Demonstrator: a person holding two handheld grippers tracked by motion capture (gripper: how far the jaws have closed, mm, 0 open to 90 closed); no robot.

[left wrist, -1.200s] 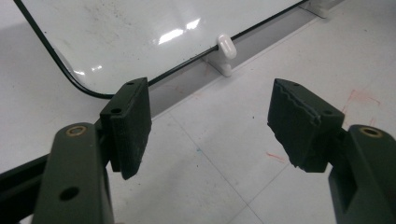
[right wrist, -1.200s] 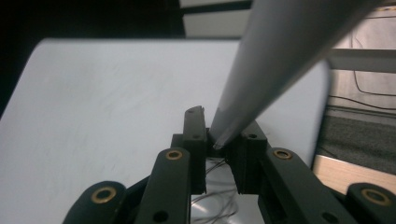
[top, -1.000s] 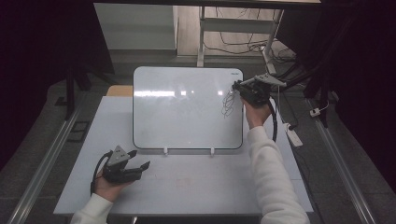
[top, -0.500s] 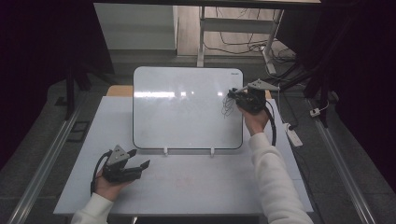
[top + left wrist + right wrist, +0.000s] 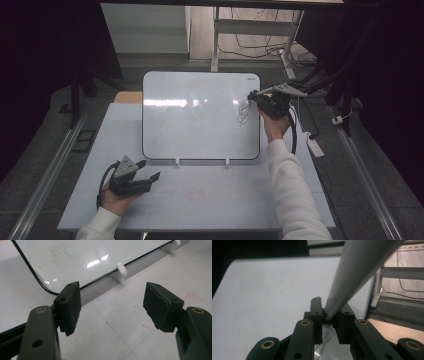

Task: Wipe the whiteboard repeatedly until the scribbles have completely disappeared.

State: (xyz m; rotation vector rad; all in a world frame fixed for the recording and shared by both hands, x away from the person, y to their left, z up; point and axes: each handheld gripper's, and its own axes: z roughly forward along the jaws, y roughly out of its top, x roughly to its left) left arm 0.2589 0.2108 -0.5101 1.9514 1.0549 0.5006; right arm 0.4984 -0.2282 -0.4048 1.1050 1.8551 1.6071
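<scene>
Right gripper view: right gripper (image 5: 331, 321) jaws clamped on marker (image 5: 359, 270); left gripper (image 5: 112, 305) jaws wide apart, empty

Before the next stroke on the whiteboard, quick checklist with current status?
1. Marker clamped in the right gripper: ok, both jaws close on its barrel.
2. Tip touching the whiteboard: cannot tell, the jaws hide the tip.
3. Scribble under the gripper, so the stroke can continue there: ok.
4. Whiteboard seated in its two white clips: ok, the lower edge sits in both.
5. Left gripper out of the way: ok, jaws open, holding nothing, resting on the table in front of the board.
</scene>
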